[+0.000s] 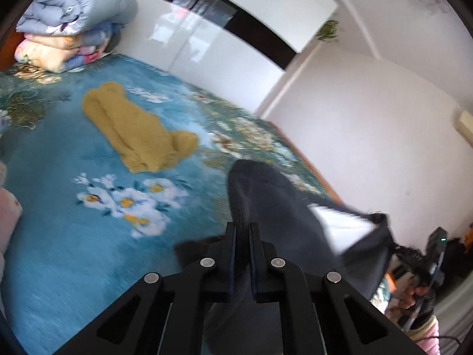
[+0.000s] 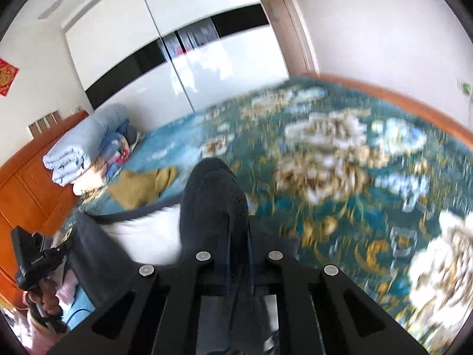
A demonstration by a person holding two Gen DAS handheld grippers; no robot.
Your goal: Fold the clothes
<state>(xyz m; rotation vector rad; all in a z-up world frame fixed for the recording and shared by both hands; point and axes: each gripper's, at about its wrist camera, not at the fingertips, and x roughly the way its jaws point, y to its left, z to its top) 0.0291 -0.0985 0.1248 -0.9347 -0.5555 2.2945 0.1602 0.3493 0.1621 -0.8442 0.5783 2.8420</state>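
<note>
A dark navy fleece garment (image 1: 275,204) with a white lining is held up above the bed between both grippers. My left gripper (image 1: 242,233) is shut on one edge of it. My right gripper (image 2: 239,230) is shut on the other edge of the garment (image 2: 212,195), which bunches up over the fingers. A mustard-yellow fleece garment (image 1: 136,130) lies folded flat on the blue floral bedspread (image 1: 74,236); it also shows in the right wrist view (image 2: 142,186). The right gripper shows at the right edge of the left wrist view (image 1: 425,260), the left one at the left edge of the right wrist view (image 2: 38,260).
A stack of folded quilts (image 1: 71,20) sits at the head of the bed against a white wardrobe (image 1: 207,50). An orange wooden headboard (image 2: 26,183) stands behind it. The bed's wooden edge (image 2: 399,97) runs along the far side by the wall.
</note>
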